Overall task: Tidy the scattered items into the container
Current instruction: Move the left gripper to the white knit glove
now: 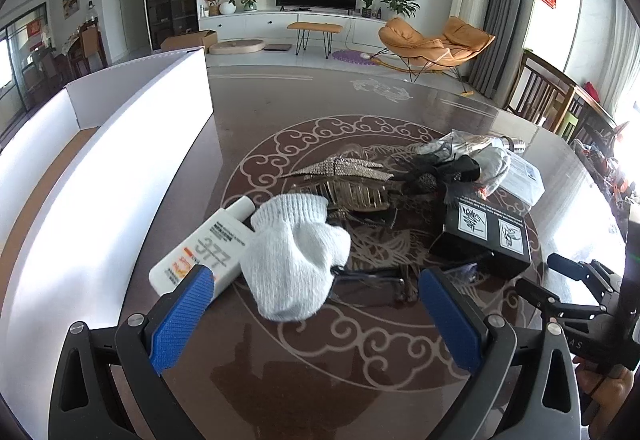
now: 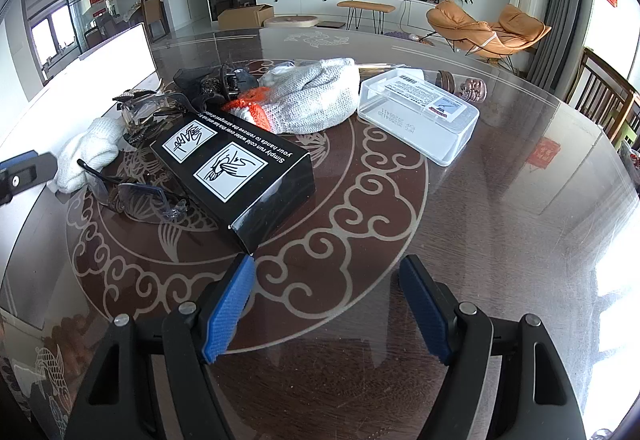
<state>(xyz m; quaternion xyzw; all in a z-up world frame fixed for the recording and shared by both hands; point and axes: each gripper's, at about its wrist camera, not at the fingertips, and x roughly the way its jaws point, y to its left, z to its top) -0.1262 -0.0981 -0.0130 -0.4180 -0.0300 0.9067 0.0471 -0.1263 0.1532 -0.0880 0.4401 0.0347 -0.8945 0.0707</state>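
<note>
So the dark glossy surface [image 2: 500, 224] with the swirly cloud pattern takes up pretty much everything in both my views; the white container [image 1: 120, 168] stands along its left edge, open-topped, nothing visible inside from here; the scattered stuff is piled around the middle of the surface. Biggest loose item is the black box [image 2: 240, 176] with the hand-washing pictures, lying flat just ahead of my right claw [image 2: 326, 280]; behind it a grey knit bundle [image 2: 316, 100] with an orange bit, and toward the right edge a clear plastic case [image 2: 420, 116], apart from the pile. Left side: a white knit glove [image 1: 292, 256] sits right between the fingers of my left claw [image 1: 312, 288], partly over a white lotion tube [image 1: 204, 244] that lies nearer the container; a glittery hair comb [image 1: 340, 176] further back; glasses [image 2: 136, 196] touching the black box. Both claws are spread wide, gripping nothing.
</note>
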